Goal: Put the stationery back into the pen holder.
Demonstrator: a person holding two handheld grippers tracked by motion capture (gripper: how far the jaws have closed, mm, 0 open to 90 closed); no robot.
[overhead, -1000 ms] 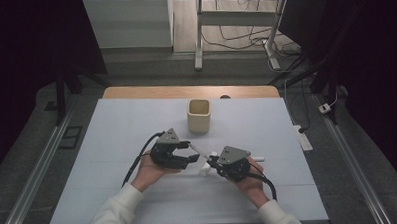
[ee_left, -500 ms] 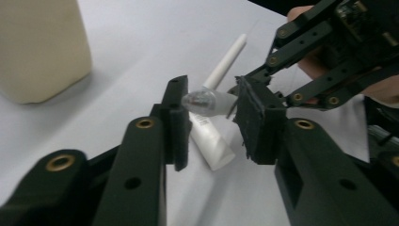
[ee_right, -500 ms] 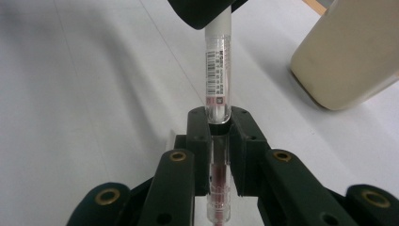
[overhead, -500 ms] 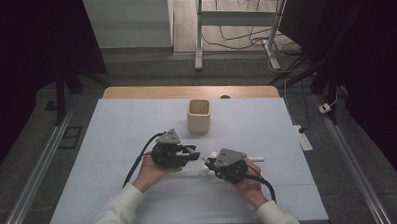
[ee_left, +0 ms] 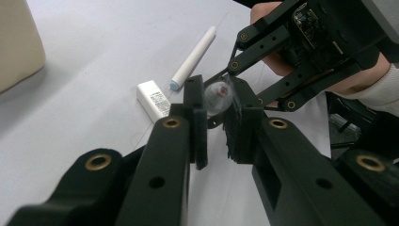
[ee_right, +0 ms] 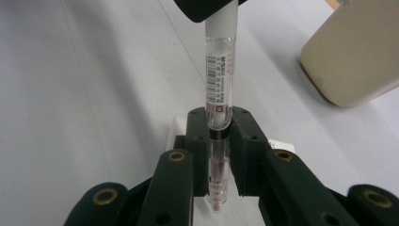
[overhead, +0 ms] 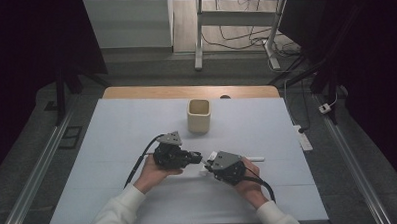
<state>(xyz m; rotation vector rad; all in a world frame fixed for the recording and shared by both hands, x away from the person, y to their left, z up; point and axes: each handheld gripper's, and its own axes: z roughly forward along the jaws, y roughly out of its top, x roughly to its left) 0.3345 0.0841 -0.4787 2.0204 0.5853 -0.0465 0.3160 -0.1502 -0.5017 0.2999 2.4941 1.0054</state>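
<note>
The clear pen (ee_right: 219,80) has a barcode label whose small print is not readable. The right gripper (ee_right: 219,155) pinches it near the table's (overhead: 136,119) front edge. The left gripper (ee_left: 217,123) has just been closing, now pinching the pen's end.

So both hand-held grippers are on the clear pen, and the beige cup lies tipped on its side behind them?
Not quite: the beige cup stands upright, mouth up, as the high view shows. Both the left hand-held gripper and the right hand-held gripper do grip the clear pen.
</note>
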